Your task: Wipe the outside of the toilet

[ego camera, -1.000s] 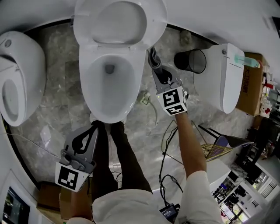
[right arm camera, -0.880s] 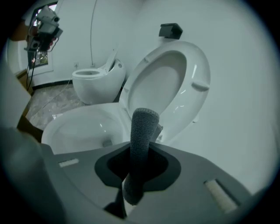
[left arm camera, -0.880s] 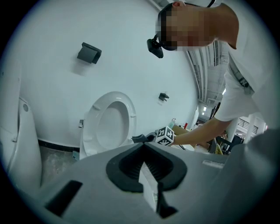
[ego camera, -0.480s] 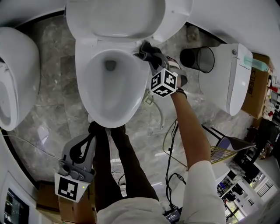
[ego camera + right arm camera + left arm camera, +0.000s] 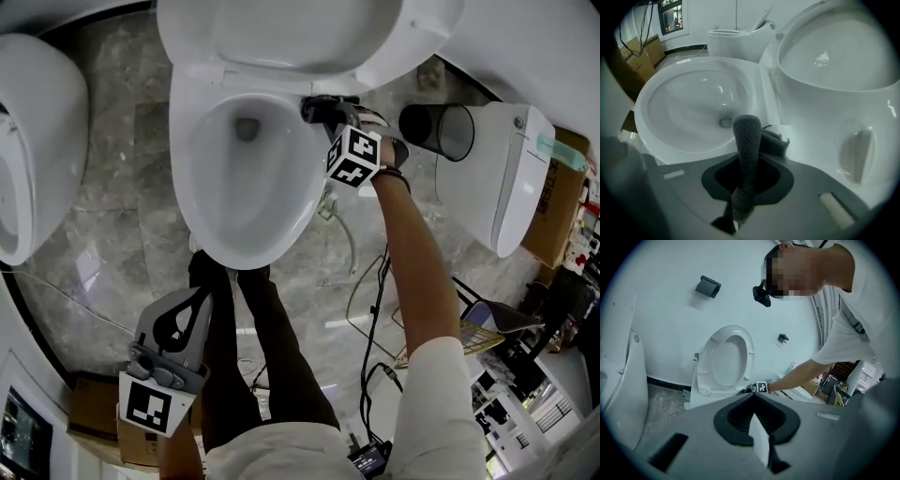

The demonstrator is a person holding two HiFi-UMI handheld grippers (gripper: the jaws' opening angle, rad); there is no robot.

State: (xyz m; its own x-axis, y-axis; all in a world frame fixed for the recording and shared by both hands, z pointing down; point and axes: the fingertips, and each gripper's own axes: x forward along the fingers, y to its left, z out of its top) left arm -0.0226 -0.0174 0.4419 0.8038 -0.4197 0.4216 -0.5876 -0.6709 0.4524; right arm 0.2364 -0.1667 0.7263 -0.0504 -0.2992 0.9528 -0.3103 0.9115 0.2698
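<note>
A white toilet [image 5: 202,187] stands open, its lid and seat [image 5: 291,28] raised. My right gripper [image 5: 317,108] is shut on a dark grey cloth [image 5: 323,111], pressed against the right rear of the bowl rim by the hinge. In the right gripper view the cloth [image 5: 746,154] sticks up from the closed jaws, its end lying on the rim [image 5: 761,105]. My left gripper [image 5: 178,323] hangs low by the person's leg, shut and holding nothing. The left gripper view shows the toilet [image 5: 724,362] from afar.
Another white toilet [image 5: 33,141] stands at the left and a third [image 5: 506,178] at the right. A black bin [image 5: 439,131] sits between the right toilet and the middle one. Cables [image 5: 370,300] trail over the marble floor. Cardboard boxes [image 5: 89,412] lie at the lower left.
My right gripper has moved up and left with the cloth, from beside the bowl to the rear right of the rim near the hinge. The left gripper has stayed put.
</note>
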